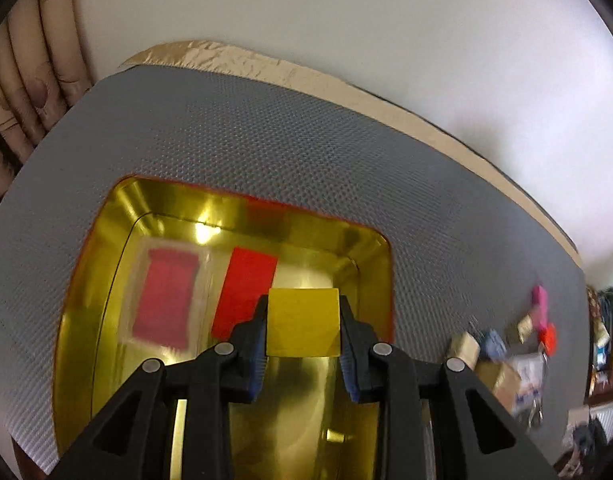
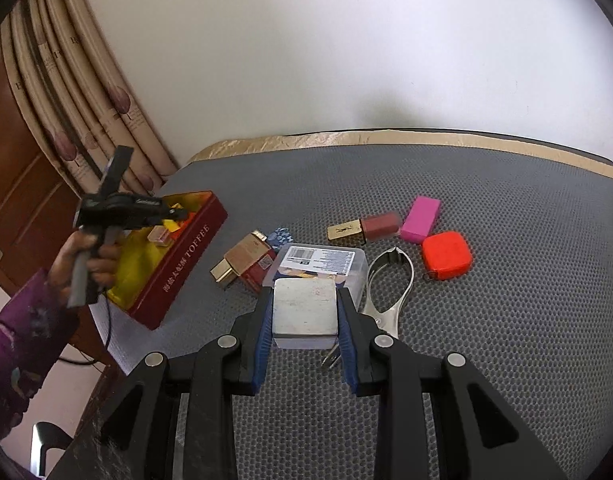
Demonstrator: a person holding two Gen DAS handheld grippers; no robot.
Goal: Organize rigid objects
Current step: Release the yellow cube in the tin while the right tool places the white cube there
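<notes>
My left gripper (image 1: 303,322) is shut on a yellow block (image 1: 303,322) and holds it over the open toffee tin (image 1: 370,240), whose inside is shiny gold. A red block (image 1: 246,290) and a clear-cased pink item (image 1: 164,300) lie in the tin. My right gripper (image 2: 305,312) is shut on a silver metal block (image 2: 305,312) with prongs below, held above the grey mat. In the right wrist view the left gripper (image 2: 174,214) hovers over the red tin (image 2: 186,256) at the left.
On the grey mat (image 2: 486,320) lie a clear plastic box (image 2: 322,262), metal nippers (image 2: 390,284), an orange tape measure (image 2: 446,254), a pink block (image 2: 420,218), a lipstick (image 2: 366,228) and a brown box (image 2: 246,260). Curtains hang at the left; a white wall is behind.
</notes>
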